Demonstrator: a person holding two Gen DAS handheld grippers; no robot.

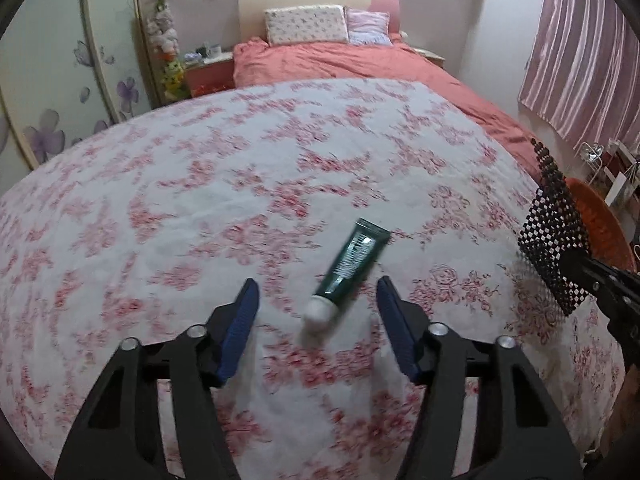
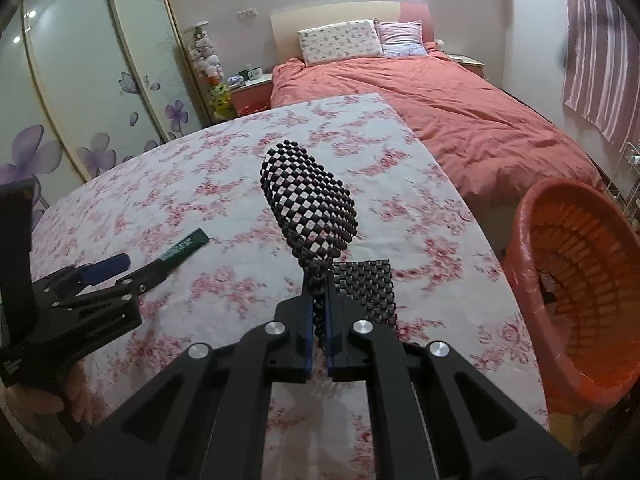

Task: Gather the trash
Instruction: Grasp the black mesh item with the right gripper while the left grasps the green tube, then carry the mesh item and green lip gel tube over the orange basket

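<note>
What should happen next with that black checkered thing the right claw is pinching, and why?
Probably swing the right gripper rightward and let go over the orange basket. It is already shut on the black mesh piece, lifted off the floral cloth, and the basket stands open just beside the table edge.
</note>
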